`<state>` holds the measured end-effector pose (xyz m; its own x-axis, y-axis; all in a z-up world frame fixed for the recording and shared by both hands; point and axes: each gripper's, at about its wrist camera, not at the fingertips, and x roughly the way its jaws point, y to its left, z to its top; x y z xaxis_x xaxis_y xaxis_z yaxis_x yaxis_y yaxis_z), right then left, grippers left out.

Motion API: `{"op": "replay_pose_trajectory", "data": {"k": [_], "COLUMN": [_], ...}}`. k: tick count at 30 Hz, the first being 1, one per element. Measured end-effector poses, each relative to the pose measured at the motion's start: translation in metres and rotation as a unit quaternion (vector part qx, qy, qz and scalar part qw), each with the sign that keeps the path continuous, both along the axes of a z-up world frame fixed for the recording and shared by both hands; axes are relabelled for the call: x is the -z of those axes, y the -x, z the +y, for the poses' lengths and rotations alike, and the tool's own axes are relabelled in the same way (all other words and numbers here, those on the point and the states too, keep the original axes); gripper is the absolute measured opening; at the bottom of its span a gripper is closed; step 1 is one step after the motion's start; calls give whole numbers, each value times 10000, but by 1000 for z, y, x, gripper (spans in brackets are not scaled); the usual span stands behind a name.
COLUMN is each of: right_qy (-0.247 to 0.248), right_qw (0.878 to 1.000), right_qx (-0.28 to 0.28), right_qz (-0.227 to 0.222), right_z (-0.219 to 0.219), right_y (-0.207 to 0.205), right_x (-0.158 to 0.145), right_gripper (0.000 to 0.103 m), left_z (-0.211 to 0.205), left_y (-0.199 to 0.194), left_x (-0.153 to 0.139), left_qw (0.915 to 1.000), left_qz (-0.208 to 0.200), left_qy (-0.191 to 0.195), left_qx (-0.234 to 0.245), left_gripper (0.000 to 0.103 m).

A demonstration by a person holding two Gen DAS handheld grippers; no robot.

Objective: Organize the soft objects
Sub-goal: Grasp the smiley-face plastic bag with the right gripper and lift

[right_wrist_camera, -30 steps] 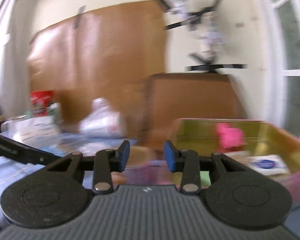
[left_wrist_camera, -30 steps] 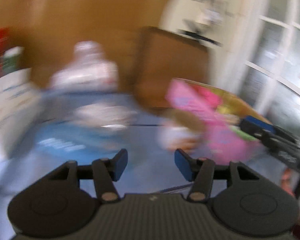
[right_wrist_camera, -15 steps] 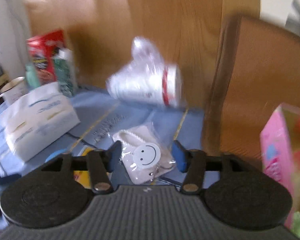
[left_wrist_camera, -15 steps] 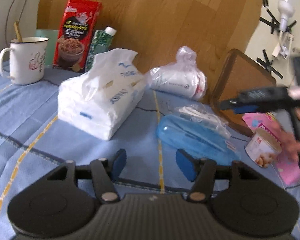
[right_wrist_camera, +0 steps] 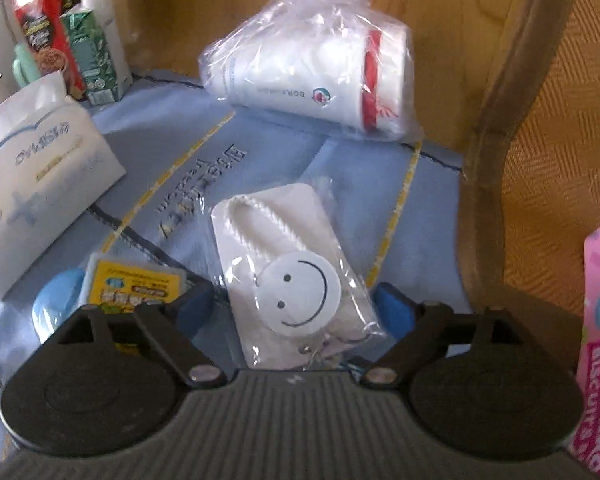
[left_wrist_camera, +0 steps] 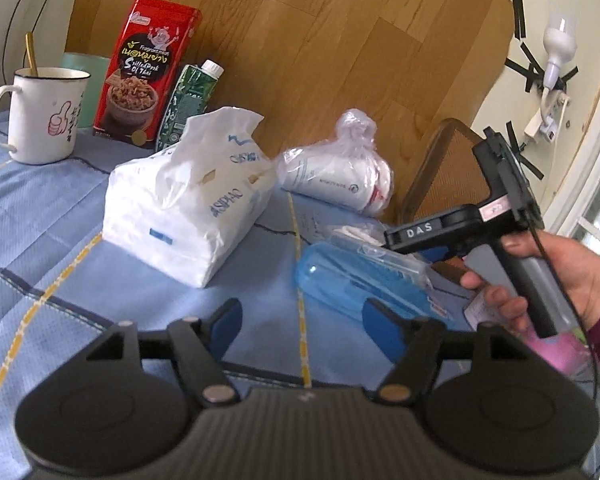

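Swung down over the smiley pouch (right_wrist_camera: 296, 280) at lower centre, right gripper (right_wrist_camera: 294, 306) opening wide around it, not pinching yet. Left gripper (left_wrist_camera: 302, 320) opening too, empty.

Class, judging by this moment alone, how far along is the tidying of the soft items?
Done: nothing visibly; tissue pack and bagged cups lie loose on the tablecloth. In hand: right gripper, jaws opening, straddles the smiley packet, ungripped. Left gripper holds nothing.
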<state>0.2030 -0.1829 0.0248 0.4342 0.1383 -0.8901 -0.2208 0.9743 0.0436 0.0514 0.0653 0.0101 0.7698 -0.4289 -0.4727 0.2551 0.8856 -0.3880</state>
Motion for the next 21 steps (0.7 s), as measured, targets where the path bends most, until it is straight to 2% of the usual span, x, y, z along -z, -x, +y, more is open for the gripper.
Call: {"op": "replay_pose_trajectory", "data": {"k": [3,9,13,17,21], "right_qy": [-58,60,68,-313,-953], "right_qw": [9998,9983,9939,9848,9714], "right_qx": [-68,-21,32,-147,-615], "right_qz": [-203,-585,-1097,-1704,-2085], "right_z": [3,8,4,3,4], "right_y": [5,18,25,53,109], "right_x": [-3,-7,-32,-73,-103], "right_gripper": [74,73,73,73,73], "left_z": [2,5,7,10,15], "left_y": [2,3,3,2,1], "left_x": [0,-1,-1,-1,1], "left_qw": [10000,9998,9997,9995,9989], "left_qz": [-21,-80,-101,-92,-36], "left_qy": [79,167,222,296,437], "left_qx": [-41,-59,-72,-102,-151], "left_gripper": [71,73,73,73,75]}}
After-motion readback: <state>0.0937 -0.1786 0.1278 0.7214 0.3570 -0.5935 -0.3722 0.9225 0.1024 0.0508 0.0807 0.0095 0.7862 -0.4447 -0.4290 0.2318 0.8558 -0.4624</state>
